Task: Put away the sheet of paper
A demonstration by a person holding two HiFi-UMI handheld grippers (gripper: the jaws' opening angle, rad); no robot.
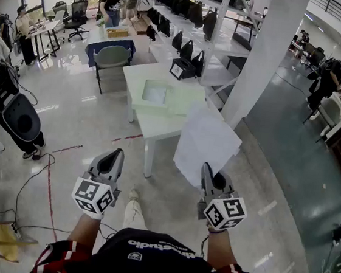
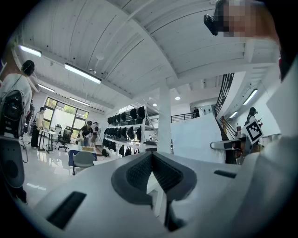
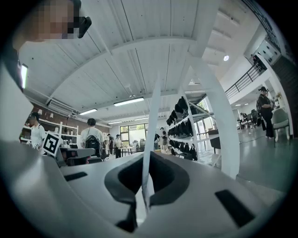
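Carrying the sheet of paper (image 1: 206,143) by its lower edge in the right tool (image 1: 207,167), pads pressed together on the thin sheet, seen edge-on rising straight up from between them in the right gripper view. Gripping low and pointing level, probably to let the sheet stand upright in front instead of drooping over the tool or dragging on the floor. Slightly bowed and leaning away all the same, as light paper does when held by one edge only. Not yet at the table (image 1: 159,128): hanging in the air near its front corner, over bare floor, touching nothing but the pads. Left tool (image 1: 118,153) level alongside, well apart from the sheet, ribbed pads pressed together on nothing; apparently kept free, perhaps for steadying a loose corner or opening something on arrival. On the table, a pale green flat tray or folder (image 1: 163,95) with a white patch in it, likely the place for putting the sheet away, though hard to say from here. Next, by judgement, walking closer and lowering the sheet flat without creasing it.
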